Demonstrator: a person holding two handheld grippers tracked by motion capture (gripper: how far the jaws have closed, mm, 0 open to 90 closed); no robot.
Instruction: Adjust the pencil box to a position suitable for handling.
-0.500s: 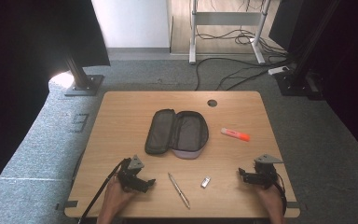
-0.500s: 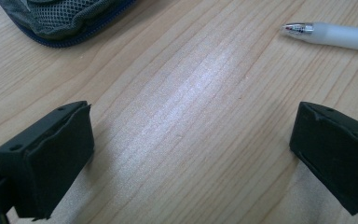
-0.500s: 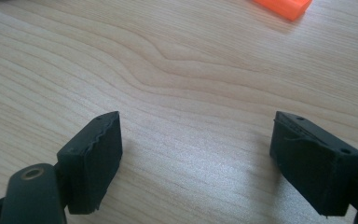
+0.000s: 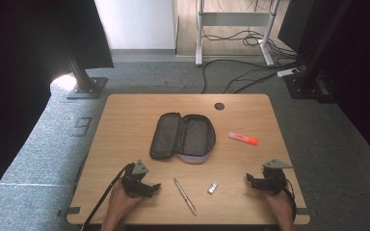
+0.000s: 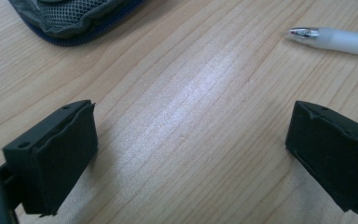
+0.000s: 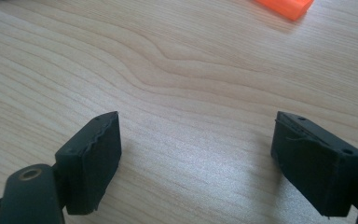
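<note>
While both hand-held grippers rest near the worktop's front edge, nothing lies between their jaws.
Between them lie a pen and a small silver USB stick; farther back an open grey pencil case sits at mid-worktop, an orange highlighter to its right. The left hand-held gripper stands wide open just beside the pen, whose silver tip and translucent white barrel point toward it, with bare wood between. The right hand-held gripper is open too, empty, well apart from the highlighter.
</note>
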